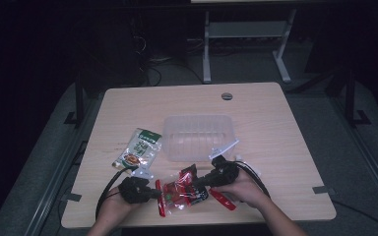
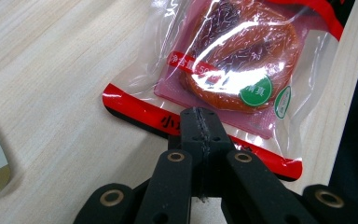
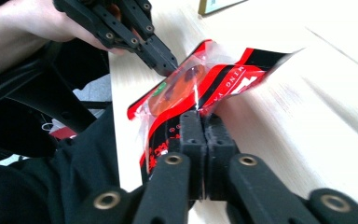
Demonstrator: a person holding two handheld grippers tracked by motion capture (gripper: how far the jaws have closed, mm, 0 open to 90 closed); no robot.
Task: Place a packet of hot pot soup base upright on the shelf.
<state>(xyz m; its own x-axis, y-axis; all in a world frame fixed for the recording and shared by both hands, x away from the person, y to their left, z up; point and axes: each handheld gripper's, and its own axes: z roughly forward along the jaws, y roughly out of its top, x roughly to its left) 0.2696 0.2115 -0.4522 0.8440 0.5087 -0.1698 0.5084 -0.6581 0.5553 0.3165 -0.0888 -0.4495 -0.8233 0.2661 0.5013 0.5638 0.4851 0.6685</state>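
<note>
The left gripper point(image 2: 200, 122) is clamped on the red bottom edge of the clear snack packet point(image 2: 228, 65), its jaws pressed flat together with only film between them; the packet's round reddish filling lies just ahead of the tips. The right gripper point(image 3: 204, 122) pinches the opposite red-and-black edge, jaws likewise tight on the plastic. In the high view the packet point(image 1: 182, 191) stretches between the two grippers, left gripper point(image 1: 152, 192) and right gripper point(image 1: 200, 183), near the table's point(image 1: 275, 147) front edge.

Glare washes over the packet's print in the left gripper view, so the lettering is hard to read, and its top corner is cut off by the frame. In the right gripper view the far end of the packet is blurred, and a dark sleeve point(image 3: 51, 186) hides the table edge beside the jaws.

Beyond the right gripper sits a clear plastic tub point(image 1: 197, 135), touching nothing held. Beyond the left gripper lies a green-and-white sachet point(image 1: 139, 150), well apart from the packet. A red strip point(image 1: 224, 199) lies under the right hand point(image 1: 243, 189)
</note>
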